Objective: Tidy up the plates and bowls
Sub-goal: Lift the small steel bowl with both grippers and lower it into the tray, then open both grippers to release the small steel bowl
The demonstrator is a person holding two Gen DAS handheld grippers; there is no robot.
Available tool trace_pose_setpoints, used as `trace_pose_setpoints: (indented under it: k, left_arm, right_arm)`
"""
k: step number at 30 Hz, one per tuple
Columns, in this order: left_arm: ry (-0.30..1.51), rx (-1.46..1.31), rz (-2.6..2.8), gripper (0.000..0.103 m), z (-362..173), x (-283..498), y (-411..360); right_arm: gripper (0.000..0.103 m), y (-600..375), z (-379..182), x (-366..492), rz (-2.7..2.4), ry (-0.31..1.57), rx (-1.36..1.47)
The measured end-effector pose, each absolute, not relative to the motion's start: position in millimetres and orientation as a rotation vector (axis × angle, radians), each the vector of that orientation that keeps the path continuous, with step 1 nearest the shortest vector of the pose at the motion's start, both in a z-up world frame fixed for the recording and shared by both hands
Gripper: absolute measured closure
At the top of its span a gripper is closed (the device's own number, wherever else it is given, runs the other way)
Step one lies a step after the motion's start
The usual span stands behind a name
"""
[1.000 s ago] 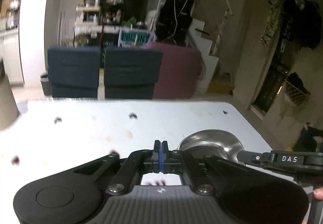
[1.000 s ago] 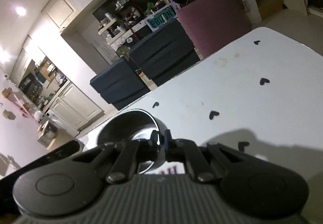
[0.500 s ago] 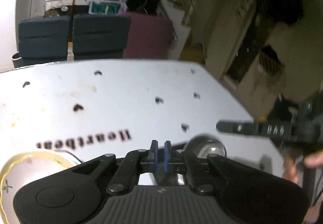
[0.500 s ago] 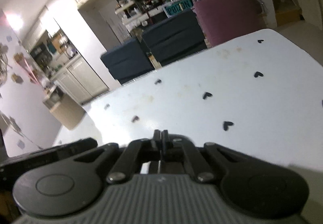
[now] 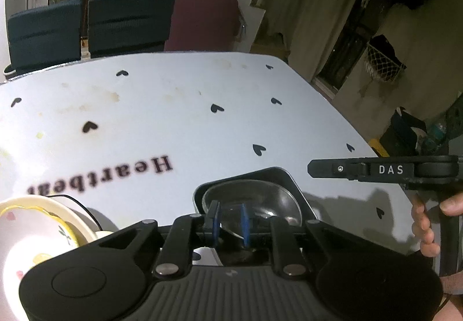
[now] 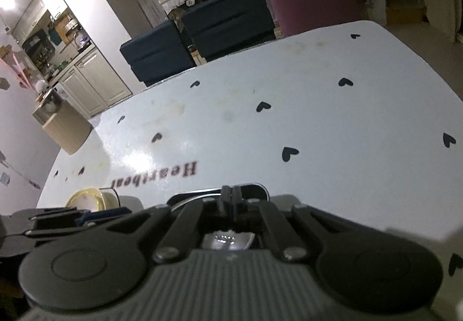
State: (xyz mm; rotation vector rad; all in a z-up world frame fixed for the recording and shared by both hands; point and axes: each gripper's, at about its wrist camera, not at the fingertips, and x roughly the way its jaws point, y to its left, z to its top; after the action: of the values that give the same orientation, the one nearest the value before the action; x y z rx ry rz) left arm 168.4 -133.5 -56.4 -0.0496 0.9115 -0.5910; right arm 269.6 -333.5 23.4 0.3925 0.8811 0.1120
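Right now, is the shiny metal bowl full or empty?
Empty, as far as it shows: the shiny metal bowl shows bare reflective metal inside; its near part is hidden.

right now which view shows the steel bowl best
The left wrist view: the steel bowl sits in a dark tray, its shiny inside open to the camera just past the jaws. In the right wrist view it is nearly all hidden behind the gripper; only a glinting patch shows.

On the table, a metal bowl sits in a tray (plate left).
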Motion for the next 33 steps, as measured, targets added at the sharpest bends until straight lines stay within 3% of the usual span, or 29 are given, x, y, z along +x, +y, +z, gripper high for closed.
trace_pose_setpoints:
  k: [17,22,26,28,33]
  left_arm:
    - [0.987,0.033,-0.624,0.085,-77,171,-152]
    - [1.006,0.071,-0.631,0.085,-83,170,-157]
    - [1.010,0.087,-0.631,0.085,-88,172,-161]
    - [1.010,0.083,-0.634,0.083,-88,173,-161]
    - [1.008,0.082,-0.625,0.078,-89,177,-162]
  right_arm:
    - [0.102,-309,-11,283,0.186,1.059,0.241]
    - [0.101,-306,-12,286,0.166,1.034,0.235]
    - [0.096,-307,-10,289,0.146,0.998,0.196]
    - [0.089,-309,-12,295,0.151,1.004,0.184]
    - [0.086,-303,-19,299,0.165,1.037,0.121]
